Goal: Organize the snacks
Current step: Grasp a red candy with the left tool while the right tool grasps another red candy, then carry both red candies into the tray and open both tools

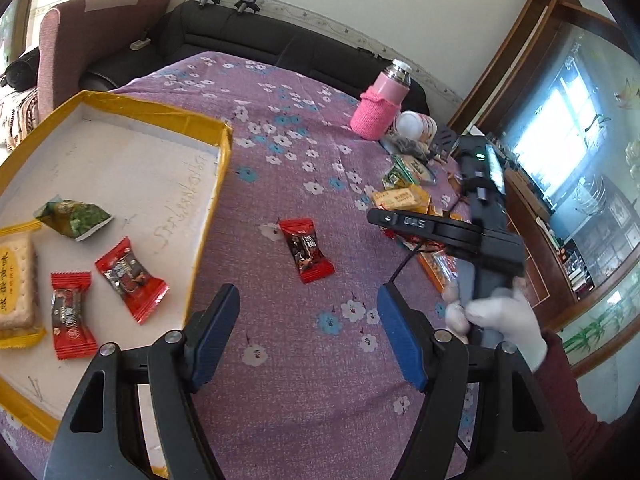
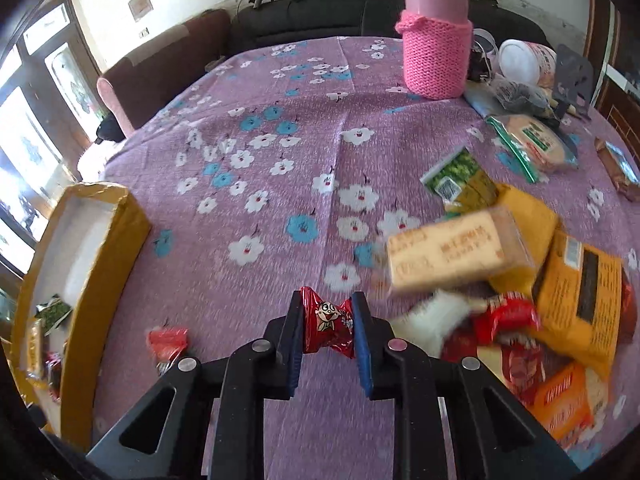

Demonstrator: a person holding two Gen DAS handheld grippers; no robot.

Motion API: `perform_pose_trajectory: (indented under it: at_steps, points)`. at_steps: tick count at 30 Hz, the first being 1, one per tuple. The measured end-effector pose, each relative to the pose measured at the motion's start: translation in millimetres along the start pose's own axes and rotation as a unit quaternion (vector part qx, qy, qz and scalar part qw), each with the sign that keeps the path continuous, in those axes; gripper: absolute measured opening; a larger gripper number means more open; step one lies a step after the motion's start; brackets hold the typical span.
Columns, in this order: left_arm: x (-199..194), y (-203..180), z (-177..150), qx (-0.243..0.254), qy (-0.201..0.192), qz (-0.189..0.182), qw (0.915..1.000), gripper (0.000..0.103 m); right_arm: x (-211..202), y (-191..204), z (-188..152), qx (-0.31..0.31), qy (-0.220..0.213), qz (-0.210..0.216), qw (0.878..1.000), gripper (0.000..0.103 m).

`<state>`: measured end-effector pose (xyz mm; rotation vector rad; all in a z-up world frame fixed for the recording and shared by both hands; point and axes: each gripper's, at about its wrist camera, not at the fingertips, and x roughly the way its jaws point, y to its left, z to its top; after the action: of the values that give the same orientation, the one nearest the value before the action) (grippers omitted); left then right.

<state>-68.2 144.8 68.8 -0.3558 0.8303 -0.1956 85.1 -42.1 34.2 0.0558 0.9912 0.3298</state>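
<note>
Red candy point(image 2: 329, 328) crosswise, pinched in right claw point(image 2: 327, 334)

The right gripper's body point(image 1: 412, 222) carries small pale characters that look like "DAS", though they are hard to make out. Faint handwriting runs along the tray floor point(image 1: 182, 196), unreadable. The biscuit packet point(image 1: 14, 276) and the red candy wrappers point(image 1: 306, 248) bear Chinese print too blurred to read.
</note>
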Motion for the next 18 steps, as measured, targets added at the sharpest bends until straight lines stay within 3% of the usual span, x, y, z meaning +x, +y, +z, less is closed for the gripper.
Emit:
perform_pose_trajectory:
  at_steps: [3,6,11,15,16,17,18]
  points:
    - [35,-8,8,0.005,0.032,0.006,0.9995,0.070,-33,-14,-30,0.033,-0.046,0.048,0.997,0.023]
    - [66,-16,17,0.014,0.045,0.029,0.9985,0.068,-42,-23,-44,0.045,-0.071,0.056,0.995,0.023]
    - [110,-23,28,0.052,0.055,0.083,0.9936,0.068,-36,-35,-43,0.060,-0.065,0.081,0.993,0.023]
    - [124,-37,29,0.096,0.052,0.110,0.9879,0.068,-36,-39,-41,0.059,-0.069,0.090,0.992,0.024]
    - [125,-39,28,0.099,0.049,0.111,0.9876,0.059,-36,-40,-41,0.061,-0.069,0.092,0.991,0.024]
    - [124,-41,26,0.104,0.043,0.110,0.9875,0.032,-36,-41,-41,0.062,-0.069,0.094,0.991,0.024]
    - [124,-41,25,0.106,0.041,0.109,0.9875,0.023,-35,-42,-41,0.064,-0.069,0.096,0.991,0.024]
